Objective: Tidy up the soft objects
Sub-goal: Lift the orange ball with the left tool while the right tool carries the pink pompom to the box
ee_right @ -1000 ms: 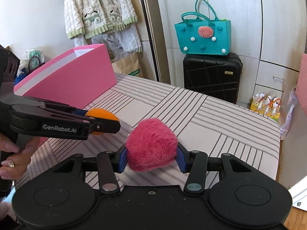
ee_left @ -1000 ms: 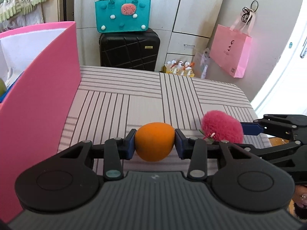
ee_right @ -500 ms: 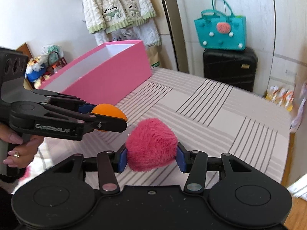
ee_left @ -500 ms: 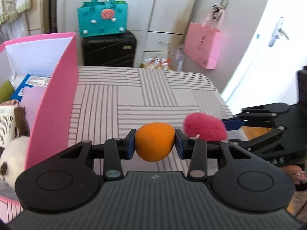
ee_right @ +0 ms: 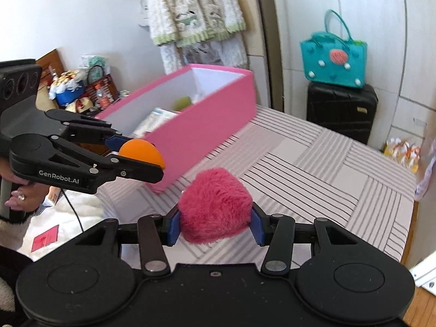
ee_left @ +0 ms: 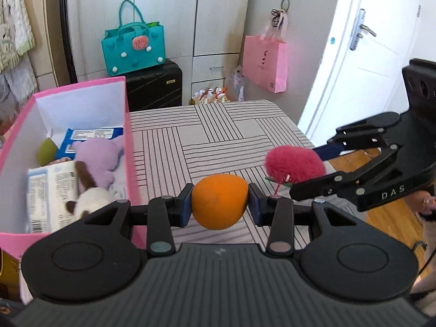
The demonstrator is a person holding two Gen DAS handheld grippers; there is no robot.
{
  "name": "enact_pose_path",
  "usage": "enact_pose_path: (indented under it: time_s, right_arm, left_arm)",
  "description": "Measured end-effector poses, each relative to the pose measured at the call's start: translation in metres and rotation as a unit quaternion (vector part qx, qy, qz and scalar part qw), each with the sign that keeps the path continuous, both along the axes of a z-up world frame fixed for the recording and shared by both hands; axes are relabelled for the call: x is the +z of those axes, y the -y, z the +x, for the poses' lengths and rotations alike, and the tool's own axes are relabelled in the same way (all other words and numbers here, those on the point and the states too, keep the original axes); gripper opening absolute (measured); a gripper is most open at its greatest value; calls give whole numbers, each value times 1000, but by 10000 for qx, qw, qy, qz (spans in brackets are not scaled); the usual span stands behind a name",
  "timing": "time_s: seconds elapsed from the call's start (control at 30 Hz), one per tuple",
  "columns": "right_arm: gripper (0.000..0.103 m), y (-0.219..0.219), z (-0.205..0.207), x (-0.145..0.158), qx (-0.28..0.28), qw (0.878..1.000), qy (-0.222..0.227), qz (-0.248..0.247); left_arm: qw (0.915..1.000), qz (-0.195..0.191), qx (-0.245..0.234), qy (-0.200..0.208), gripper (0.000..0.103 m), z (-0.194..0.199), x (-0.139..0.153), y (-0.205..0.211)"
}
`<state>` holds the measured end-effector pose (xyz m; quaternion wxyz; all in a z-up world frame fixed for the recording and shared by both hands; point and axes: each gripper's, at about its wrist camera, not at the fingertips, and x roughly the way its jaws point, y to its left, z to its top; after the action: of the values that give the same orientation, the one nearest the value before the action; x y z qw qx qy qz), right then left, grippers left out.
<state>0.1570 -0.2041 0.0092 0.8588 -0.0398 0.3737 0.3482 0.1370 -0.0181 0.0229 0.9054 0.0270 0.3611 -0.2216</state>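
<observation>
Pinching orange ball in left gripper jaws, right gripper jaws clamping pink pompom

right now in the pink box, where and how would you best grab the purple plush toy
Probably by its rounded upper body, the purple plush toy, coming straight down from above. It lies flat in the pink box, close to the near wall, so a sideways approach is blocked. A white and brown plush overlaps its lower end, so keep the claw on the free upper part.
</observation>
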Motion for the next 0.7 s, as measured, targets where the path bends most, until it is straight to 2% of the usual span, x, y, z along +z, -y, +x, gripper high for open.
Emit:
enact_pose_path:
  time_s: [0.2,0.33,0.53,0.6,0.7]
  right_arm:
    - [55,-24,-21,32,3,9991,424,36]
    - [55,-41,-28,53,233,9980,569,144]
    - [55,-71,-26,74,247,9938,1047,265]
    - [55,-81,-20,75,283,9925,1151,302]
    - [55,-99,-4,72,420,9922,1123,353]
  left_arm:
    - [9995,-20,-307,-114,40,-23,28,-23]
    - [9994,35,-346,-16,40,-40,51,-39]
    - [9989,179,-180,388,41,-60,75,-68]
    - [9989,7,-26,472,41,-62,74,-84]
    - [9989,-171,239,364,41,-53,66,-106]
